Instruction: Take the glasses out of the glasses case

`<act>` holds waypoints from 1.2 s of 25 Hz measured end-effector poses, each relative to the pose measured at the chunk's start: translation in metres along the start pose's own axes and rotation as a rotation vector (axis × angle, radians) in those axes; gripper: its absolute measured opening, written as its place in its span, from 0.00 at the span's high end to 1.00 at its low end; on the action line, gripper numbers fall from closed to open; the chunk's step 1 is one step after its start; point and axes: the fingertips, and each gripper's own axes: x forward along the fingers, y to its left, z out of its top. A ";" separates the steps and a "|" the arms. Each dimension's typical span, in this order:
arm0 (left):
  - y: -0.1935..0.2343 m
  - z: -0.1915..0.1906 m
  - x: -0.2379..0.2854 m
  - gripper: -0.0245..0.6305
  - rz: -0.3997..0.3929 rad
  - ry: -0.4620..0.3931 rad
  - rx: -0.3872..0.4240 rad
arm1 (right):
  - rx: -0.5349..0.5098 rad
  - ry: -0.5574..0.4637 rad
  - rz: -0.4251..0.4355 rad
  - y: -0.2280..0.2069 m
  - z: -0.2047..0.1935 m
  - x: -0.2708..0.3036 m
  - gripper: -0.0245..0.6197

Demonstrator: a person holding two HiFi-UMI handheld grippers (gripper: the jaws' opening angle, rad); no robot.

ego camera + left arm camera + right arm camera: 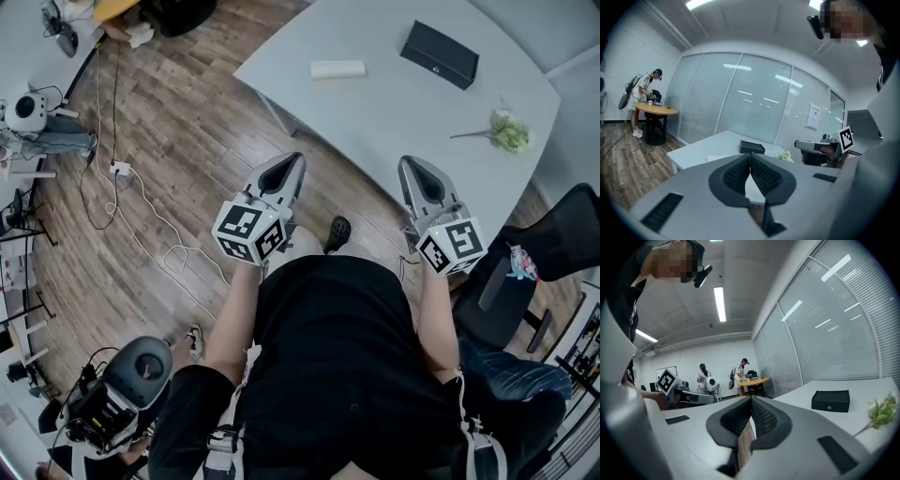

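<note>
A wooden floor (178, 141) fills the left of the head view, with cables trailing across it. A large white desk (394, 103) reaches in from the upper right. The person stands just short of the desk's near edge in a black shirt, and a black chair (553, 253) sits at the person's right side. The 2 grippers are held out side by side above the near edge, both roughly level and well apart from everything on the desk. The left gripper (286, 169) has its fingers (736, 176) pressed together at the tips with nothing between them. The right gripper (412, 167) likewise has its fingers (736, 418) closed tip to tip and empty. The black glasses case (440, 54) lies at the far side of the desk, apparently closed, well beyond both grippers. A white oblong block (337, 69) lies to its left, and a small green sprig (509, 133) rests near the desk's right edge.
</note>
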 end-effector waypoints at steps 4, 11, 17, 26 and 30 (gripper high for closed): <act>0.002 -0.006 0.001 0.93 0.001 0.012 -0.004 | 0.004 0.024 0.004 0.002 -0.009 0.004 0.94; 0.012 -0.011 0.004 0.93 -0.012 0.027 -0.007 | 0.031 0.032 -0.036 0.001 -0.019 0.009 0.94; 0.033 0.001 0.030 0.93 -0.030 0.031 -0.020 | 0.053 0.061 -0.041 -0.012 -0.015 0.037 0.94; 0.078 0.029 0.095 0.93 -0.058 0.044 -0.037 | 0.035 0.081 -0.043 -0.052 0.005 0.097 0.94; 0.099 0.048 0.122 0.93 -0.084 0.044 -0.025 | 0.035 0.087 -0.051 -0.066 0.016 0.127 0.94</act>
